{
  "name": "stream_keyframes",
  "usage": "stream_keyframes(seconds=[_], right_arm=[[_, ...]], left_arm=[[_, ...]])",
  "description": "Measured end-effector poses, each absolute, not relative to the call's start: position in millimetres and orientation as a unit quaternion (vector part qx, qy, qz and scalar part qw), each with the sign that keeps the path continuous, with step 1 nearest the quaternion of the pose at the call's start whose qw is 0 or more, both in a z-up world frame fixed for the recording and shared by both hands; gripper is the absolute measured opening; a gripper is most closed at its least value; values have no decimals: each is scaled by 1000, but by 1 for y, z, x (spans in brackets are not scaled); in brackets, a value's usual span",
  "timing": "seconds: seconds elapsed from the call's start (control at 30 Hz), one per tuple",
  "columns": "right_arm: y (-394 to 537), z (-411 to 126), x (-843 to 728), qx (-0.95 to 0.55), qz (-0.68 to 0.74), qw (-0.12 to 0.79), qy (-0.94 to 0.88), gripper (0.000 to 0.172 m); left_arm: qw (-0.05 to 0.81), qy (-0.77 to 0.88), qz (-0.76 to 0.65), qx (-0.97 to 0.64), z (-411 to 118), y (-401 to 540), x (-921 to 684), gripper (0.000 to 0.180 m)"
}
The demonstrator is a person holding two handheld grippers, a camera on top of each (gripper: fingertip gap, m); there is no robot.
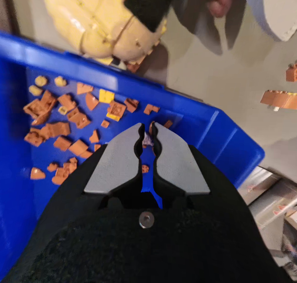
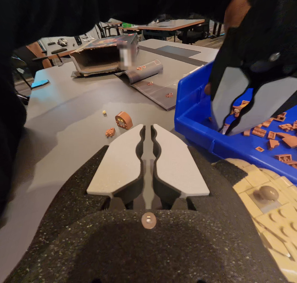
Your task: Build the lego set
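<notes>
Left tongs: The left tongs (image 1: 148,126) reach down into the blue bin (image 1: 209,130), near its corner. The tips are almost shut, with a thin gap. A small pale piece (image 1: 148,141) sits in that gap, with an orange bit just past the tips. I cannot tell if the pads press on it (the picture is blurry there).

Right tongs: The right tongs (image 2: 148,127) hang over the grey table (image 2: 72,146). The tips stand a little apart and nothing is between them, only bare table shows through.

Near the right tongs: A round-topped brown piece (image 2: 123,120) and a small brown brick (image 2: 110,132) lie just ahead and to the left. A tiny cream bit (image 2: 104,112) is a bit farther off. The cream block model (image 2: 265,211) is close on the right side.

In the bin: Lots of little orange bricks (image 1: 77,118) lie to the left of the left tongs, with a few yellow ones.

How the bricks will feel: I think they are hard, light and smooth, so they could slip or flick away. They will not squash.

Where to pinch: I would pinch a brick by its two flat sides, close to the tips, not on the bumps.
</notes>
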State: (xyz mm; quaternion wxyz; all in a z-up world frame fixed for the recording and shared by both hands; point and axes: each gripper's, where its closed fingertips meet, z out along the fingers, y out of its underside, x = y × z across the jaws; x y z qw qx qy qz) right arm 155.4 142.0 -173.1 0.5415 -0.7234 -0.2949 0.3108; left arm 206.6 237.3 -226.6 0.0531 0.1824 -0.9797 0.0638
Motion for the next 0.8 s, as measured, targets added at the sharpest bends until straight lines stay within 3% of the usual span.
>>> stream_keyframes(seconds=[0.33,0.8], right_arm=[[132,-173,161,-723,357,516,-289,6],[135,-173,162,-726,361,515,-280,6]], left_arm=[[23,-991,93,88,-247,224,211,20],[54,-992,86,69,-247,225,199,21]])
